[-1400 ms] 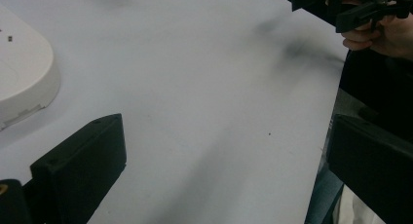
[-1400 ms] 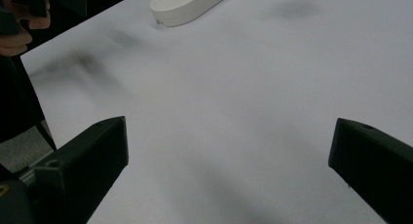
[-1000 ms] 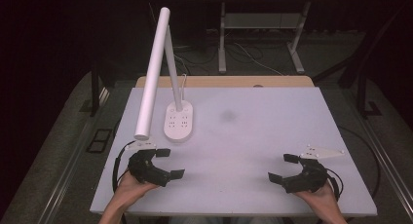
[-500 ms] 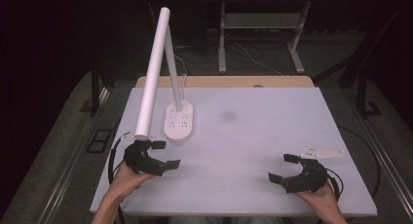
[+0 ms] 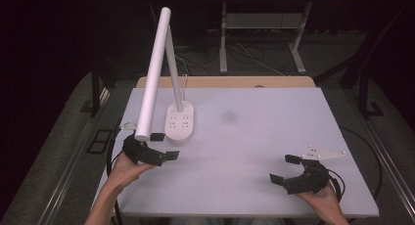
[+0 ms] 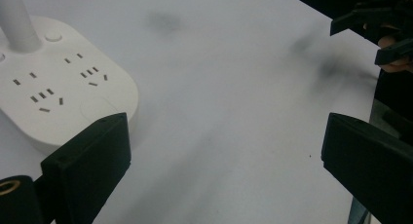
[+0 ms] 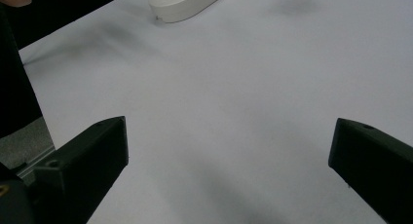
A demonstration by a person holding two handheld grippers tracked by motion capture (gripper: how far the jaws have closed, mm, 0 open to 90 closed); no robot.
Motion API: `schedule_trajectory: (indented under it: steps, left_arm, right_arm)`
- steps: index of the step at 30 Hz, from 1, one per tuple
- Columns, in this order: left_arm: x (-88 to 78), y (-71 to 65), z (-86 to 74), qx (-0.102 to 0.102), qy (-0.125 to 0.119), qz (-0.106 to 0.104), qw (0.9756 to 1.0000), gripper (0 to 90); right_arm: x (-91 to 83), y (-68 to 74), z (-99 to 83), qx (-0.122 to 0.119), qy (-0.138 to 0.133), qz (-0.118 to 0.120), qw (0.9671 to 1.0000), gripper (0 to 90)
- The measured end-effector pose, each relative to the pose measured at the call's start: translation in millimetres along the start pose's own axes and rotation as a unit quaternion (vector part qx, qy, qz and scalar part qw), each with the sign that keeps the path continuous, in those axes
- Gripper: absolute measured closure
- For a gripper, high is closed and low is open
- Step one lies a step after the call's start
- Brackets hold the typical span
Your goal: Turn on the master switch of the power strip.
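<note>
A white desk lamp stands at the left of the white table (image 5: 264, 137). Its oval base (image 5: 179, 122) carries socket slots, and its long tube head (image 5: 152, 73) slants down toward the front left. My left gripper (image 5: 165, 146) is open just under the tube's tip, close to the front of the base and holding nothing. In the left gripper view the base (image 6: 63, 87) lies just beyond the left jaw, with the gripper (image 6: 224, 156) wide apart. My right gripper (image 5: 284, 168) rests open and holding nothing near the front right edge. The right gripper view shows the base (image 7: 187, 2) far off.
A faint dark smudge (image 5: 229, 116) marks the table's middle. A wooden tabletop (image 5: 225, 81) adjoins the far edge, with a metal desk frame (image 5: 264, 34) and cables on the floor behind. The lamp's tube overhangs the left front of the table.
My left gripper has moved forward and slightly right, from the front left edge up to the lamp base under the tube's tip. The right gripper has stayed put.
</note>
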State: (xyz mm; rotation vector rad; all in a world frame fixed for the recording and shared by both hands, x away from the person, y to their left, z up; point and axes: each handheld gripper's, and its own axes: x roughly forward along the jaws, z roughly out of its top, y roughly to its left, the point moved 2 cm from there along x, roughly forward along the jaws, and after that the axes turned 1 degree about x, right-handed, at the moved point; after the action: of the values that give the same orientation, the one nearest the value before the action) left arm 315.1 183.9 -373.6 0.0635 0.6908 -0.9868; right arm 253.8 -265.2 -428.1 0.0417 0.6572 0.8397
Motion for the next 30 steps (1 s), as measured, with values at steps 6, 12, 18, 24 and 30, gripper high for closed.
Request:
schedule_trajectory:
  steps: [6,12,18,24,30]
  left_arm:
    - [1.1,6.4,5.2,0.0,0.007,0.005,1.0,3.3]
    - [2.4,12.9,11.3,-0.002,0.01,0.011,0.9999,3.6]
    - [2.2,18.4,16.4,-0.003,0.013,0.014,0.9998,4.2]
    - [0.5,26.1,24.0,-0.003,0.019,0.023,0.9995,4.6]
    - [-1.5,33.2,32.0,-0.003,0.024,0.034,0.9991,5.0]
  right_arm:
    - [0.0,-0.2,-0.2,0.001,0.0,0.0,1.0,0.3]
    - [-0.5,-0.3,-0.2,0.001,0.0,0.0,1.0,0.3]
    - [-1.0,-1.0,-0.5,0.001,0.0,0.0,1.0,0.3]
    - [-0.9,-1.1,-0.7,0.001,0.001,0.0,1.0,0.3]
    - [-1.2,-1.2,-0.8,0.002,0.0,0.0,1.0,0.3]
